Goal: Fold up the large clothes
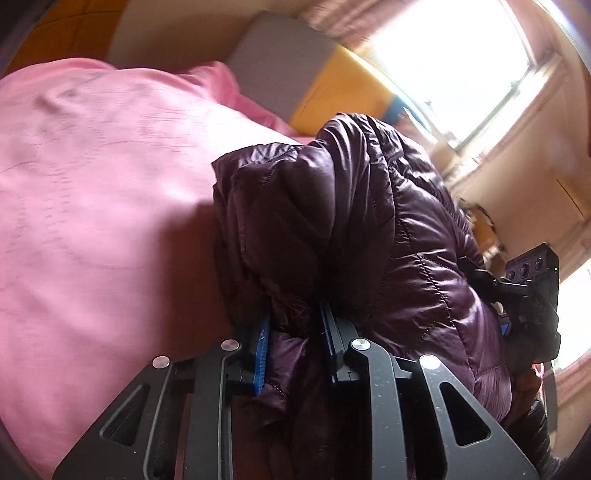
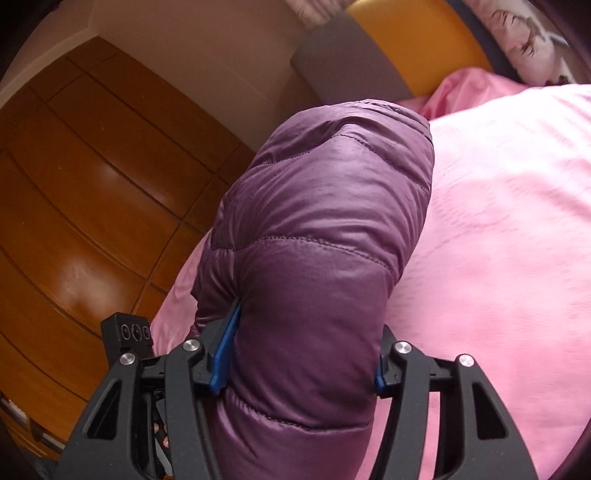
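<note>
A shiny purple quilted puffer jacket [image 1: 369, 221] is bunched above a pink bed cover [image 1: 92, 203]. My left gripper [image 1: 295, 332] is shut on a thin fold of the jacket, its blue pads pressing either side of the fabric. In the right wrist view a thick padded roll of the same jacket [image 2: 317, 240] rises between the jaws. My right gripper [image 2: 306, 332] is shut on this bulky part, with the blue pads [image 2: 225, 347] sunk into the padding. The right gripper's body [image 1: 532, 291] shows at the right of the left wrist view.
The pink bed cover [image 2: 498, 240] spreads under everything. A grey and yellow headboard [image 1: 295, 66] stands behind it. A wooden wardrobe [image 2: 74, 184] is at the left, a bright window [image 1: 454, 66] at the right, and a patterned pillow [image 2: 524, 29] lies by the headboard.
</note>
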